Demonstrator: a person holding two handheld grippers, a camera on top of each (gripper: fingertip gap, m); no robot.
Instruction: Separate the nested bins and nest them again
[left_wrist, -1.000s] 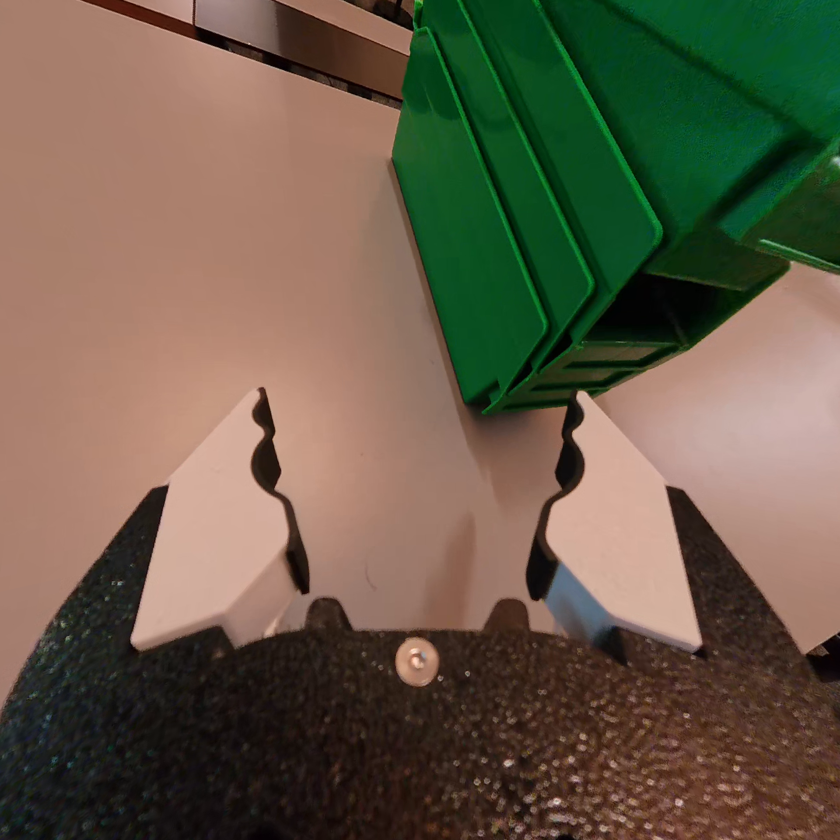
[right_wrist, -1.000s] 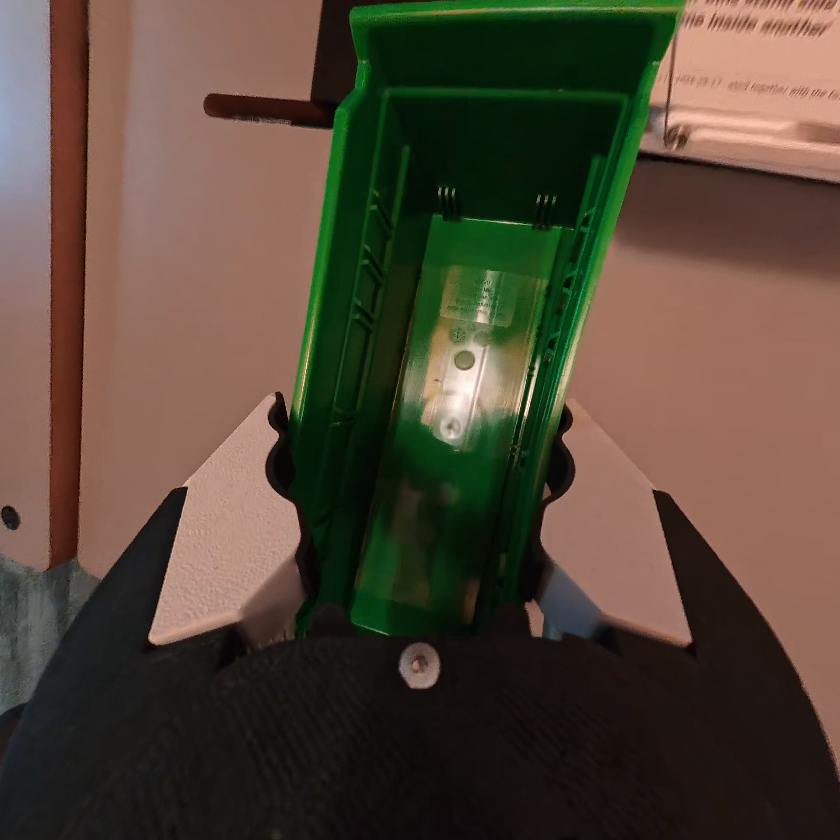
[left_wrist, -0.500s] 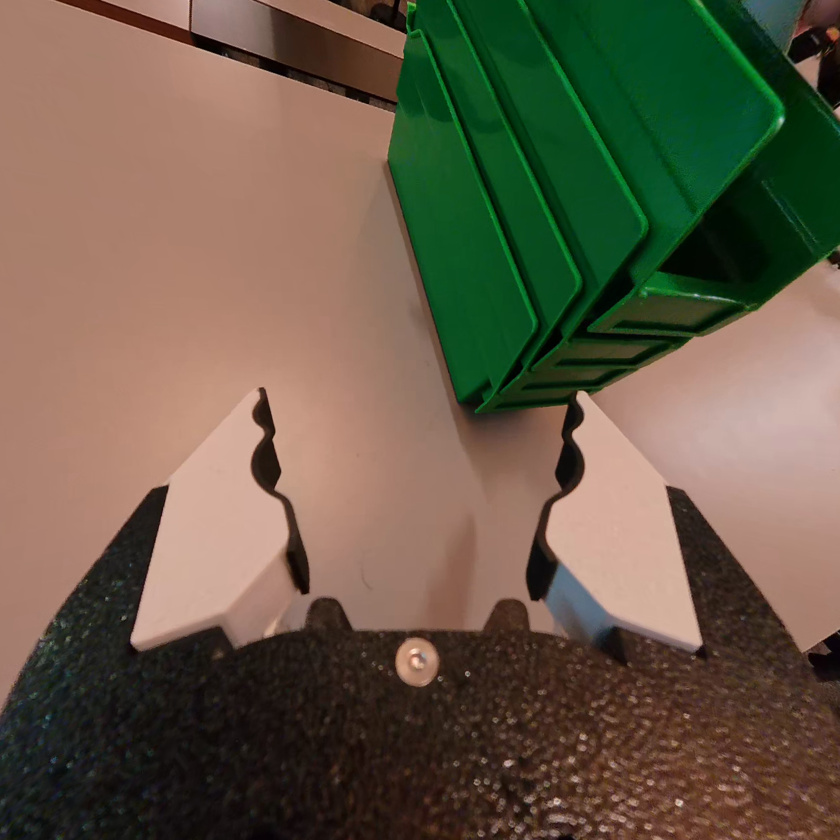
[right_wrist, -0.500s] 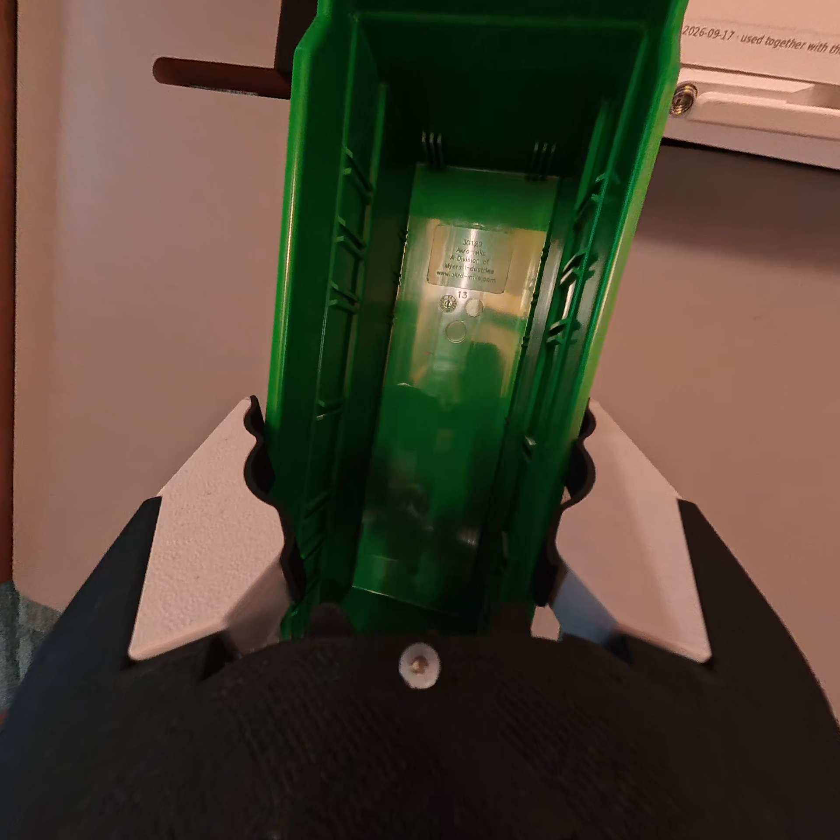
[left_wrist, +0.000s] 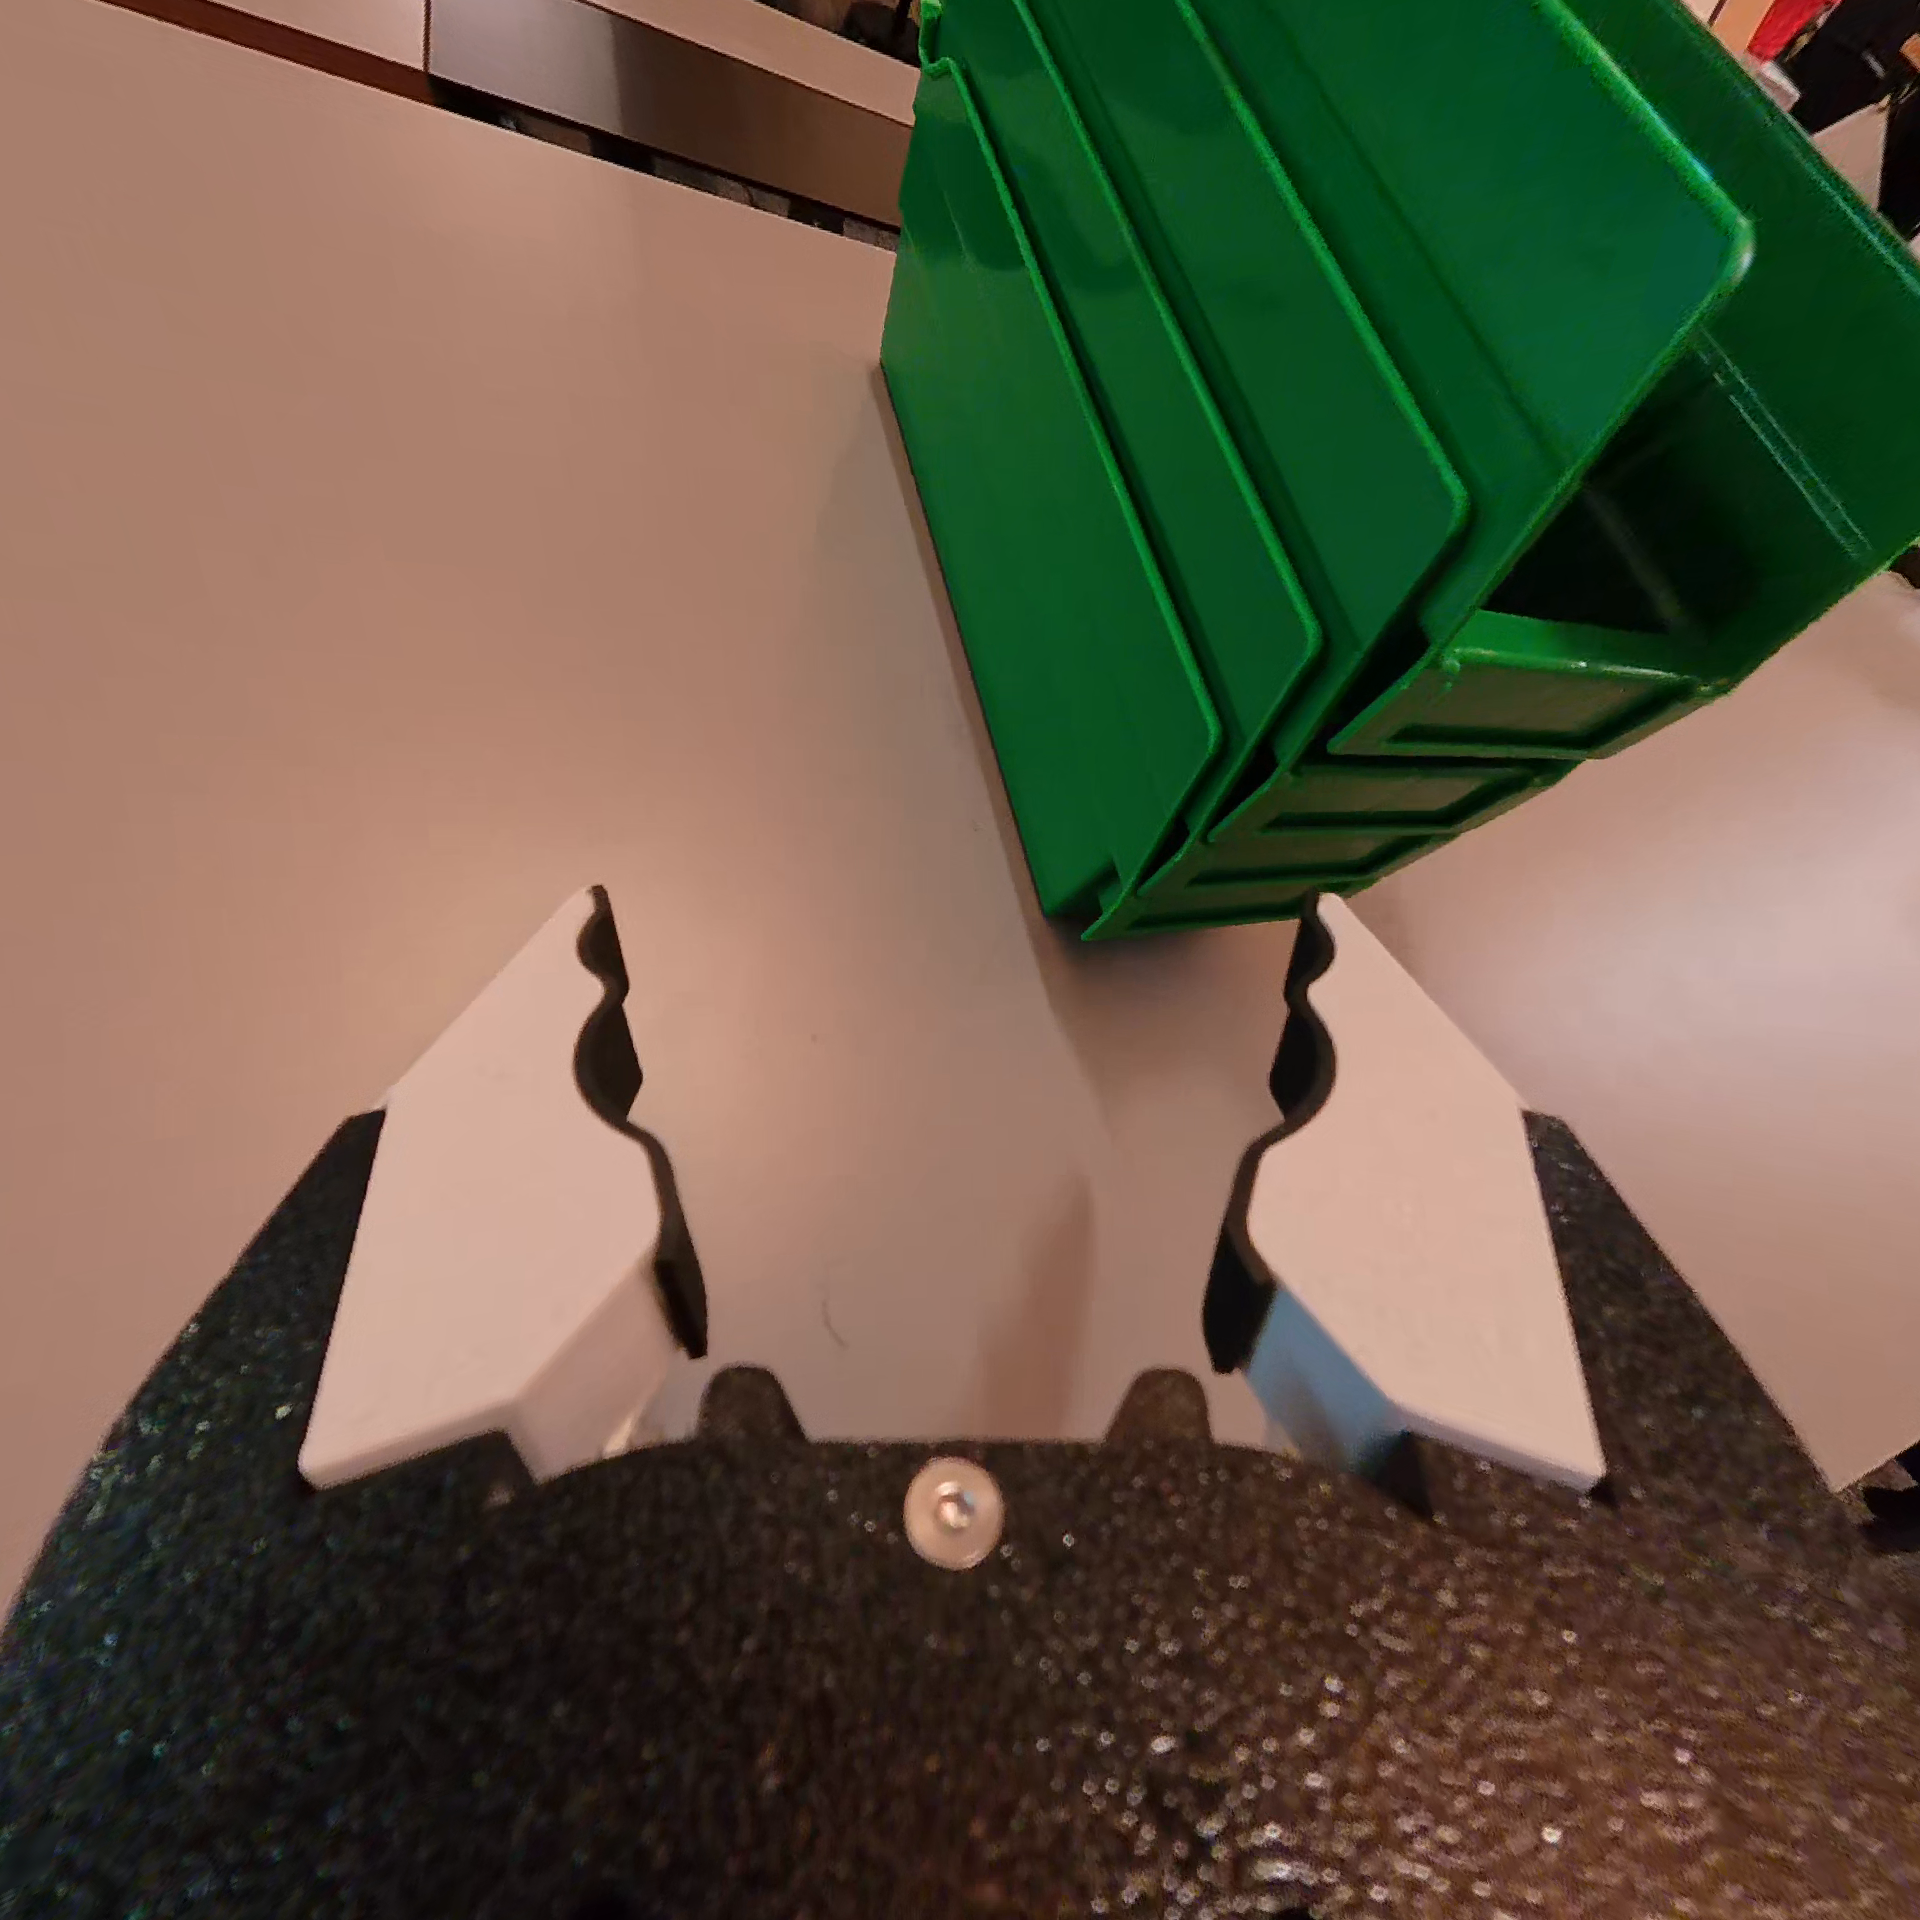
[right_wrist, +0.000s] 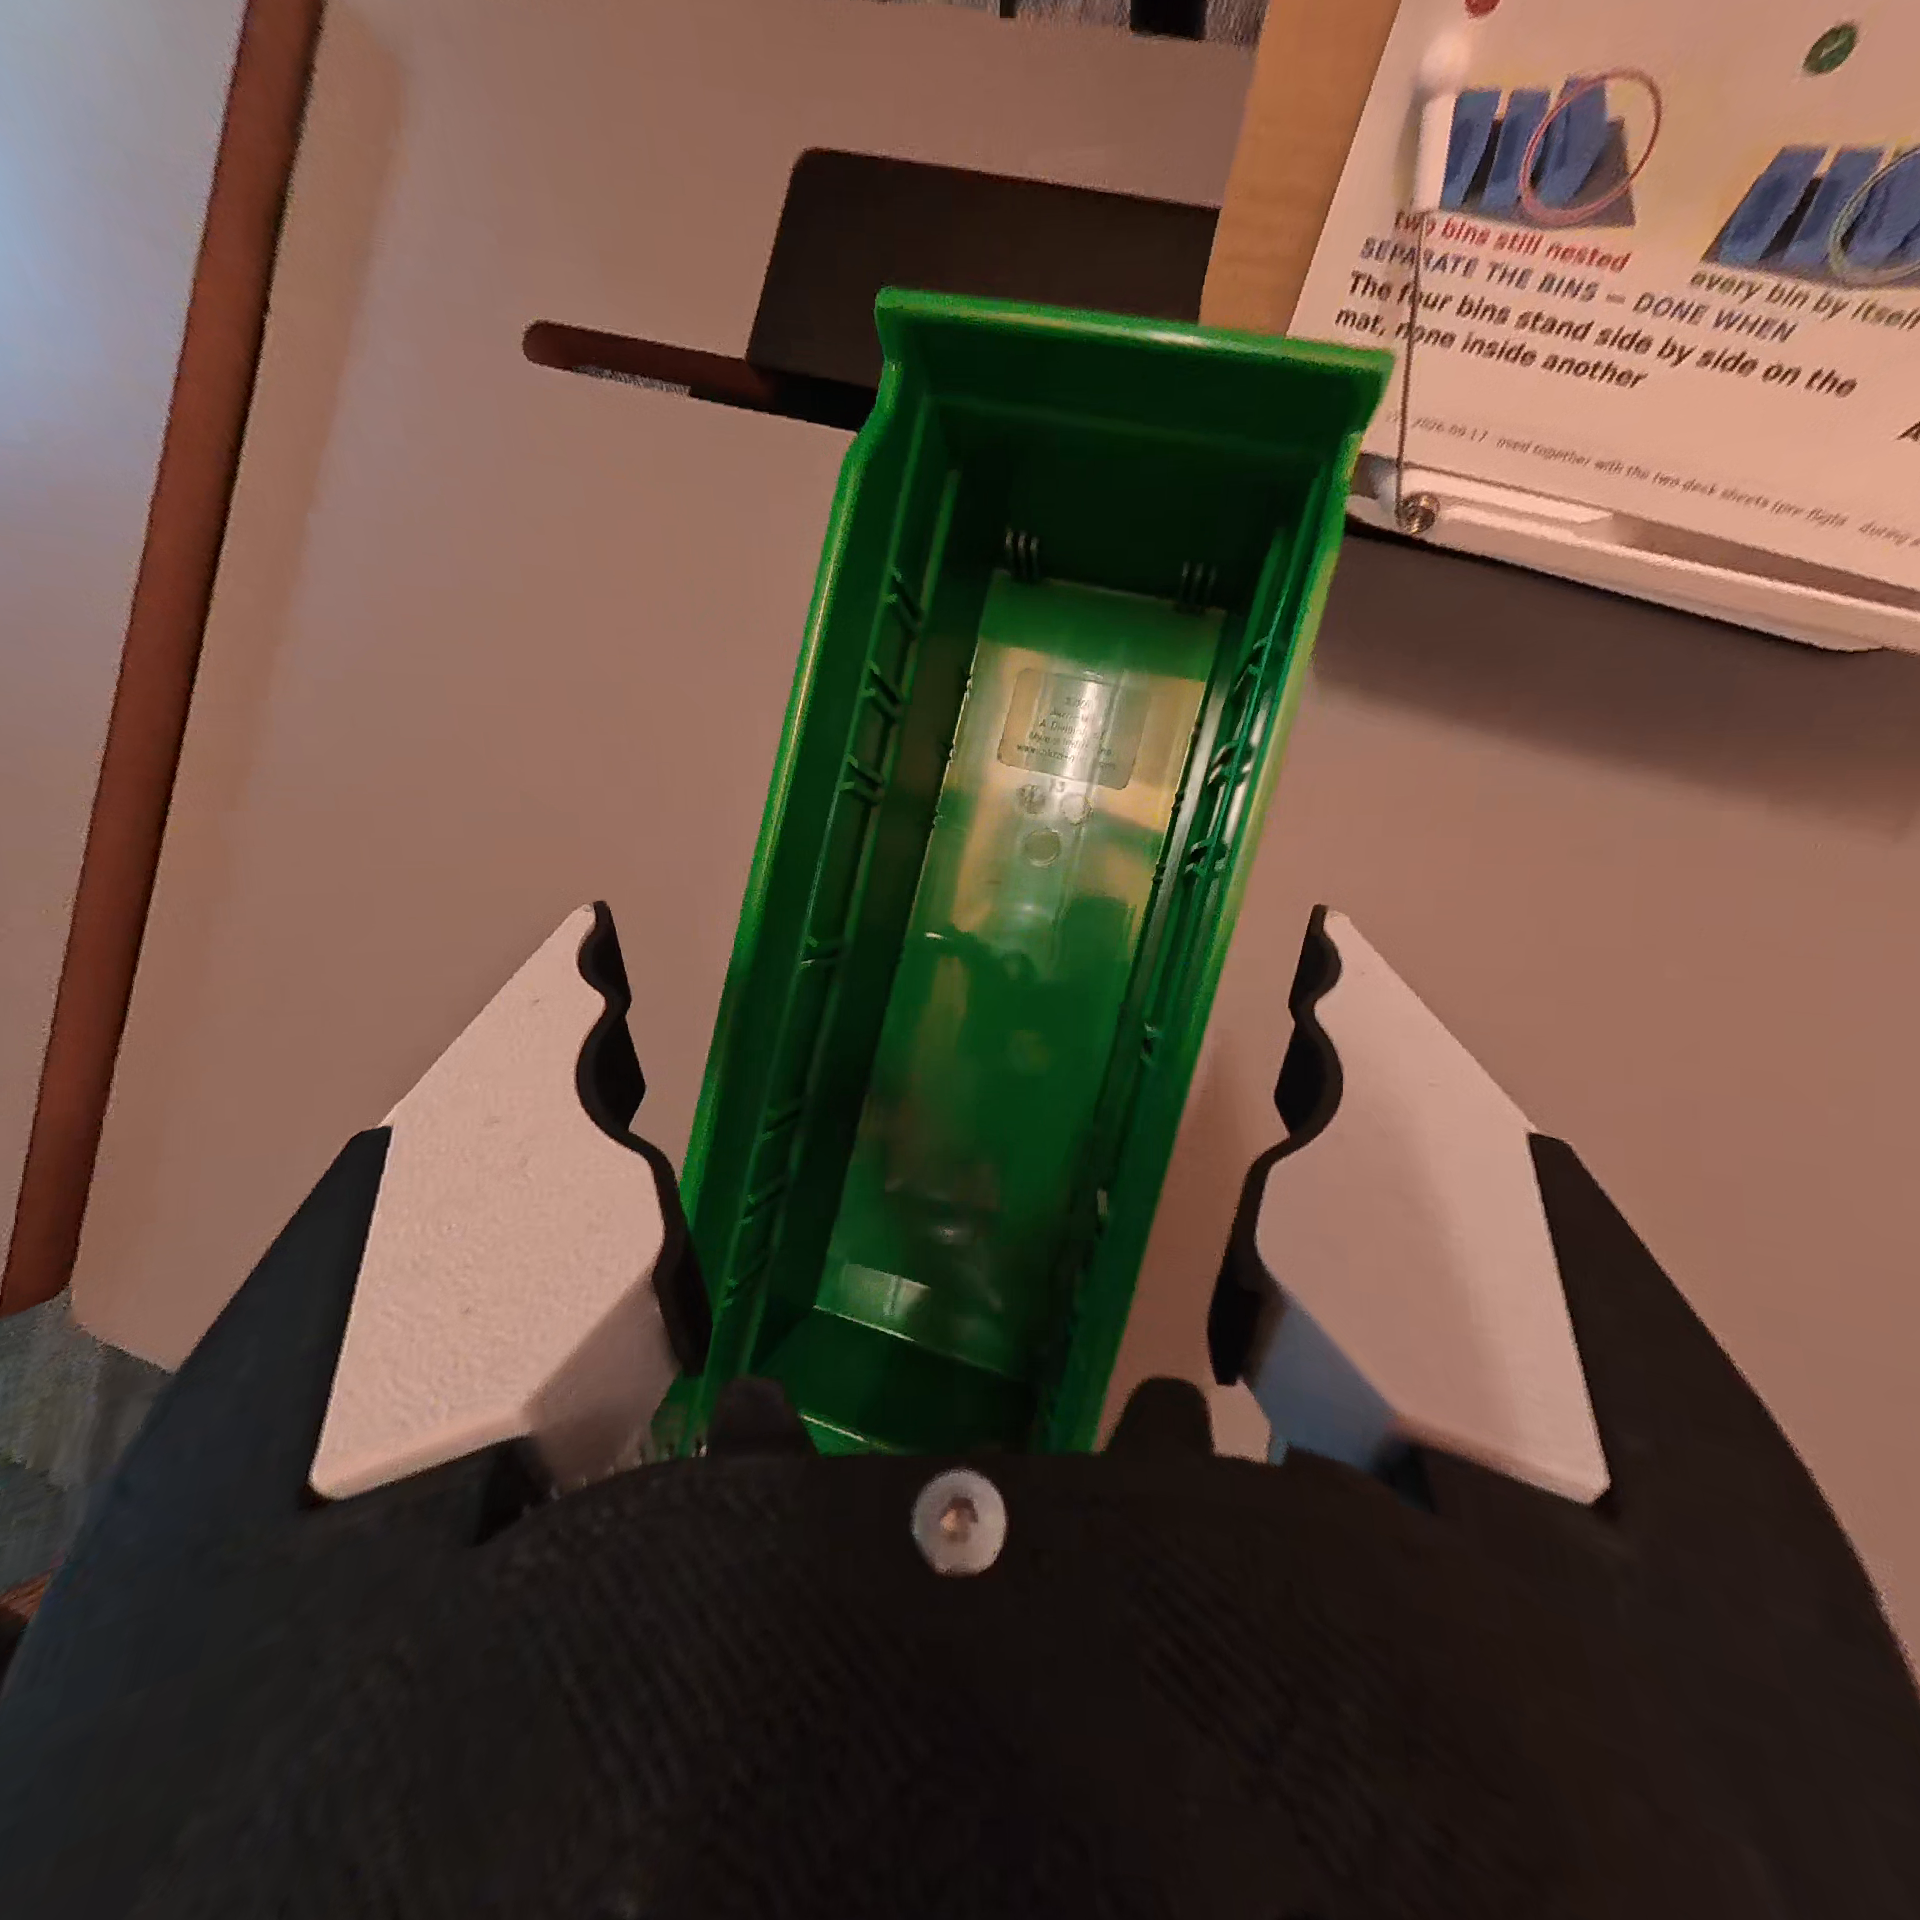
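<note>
Several green bins (left_wrist: 1195, 468) sit nested in one stack on the tan table, at the upper right of the left wrist view. The top bin (left_wrist: 1558, 312) sits in the stack, its front lip a little above the others. My left gripper (left_wrist: 956, 899) is open and empty, low over the table just in front of and left of the stack. In the right wrist view I look down into the top bin (right_wrist: 1039, 935). My right gripper (right_wrist: 958, 912) is open around it. The left finger is against the bin's wall and the right finger stands clear.
The tan table (left_wrist: 416, 520) spreads left of the stack, and its back edge meets a dark gap (left_wrist: 675, 135). A white instruction card with pictures (right_wrist: 1610, 312) stands on a holder behind the bins. A brown wooden strip (right_wrist: 156, 623) runs down the left.
My right gripper brought the top bin down into the stack and then opened its jaws, letting go of it. My left gripper has stayed where it was, open.
</note>
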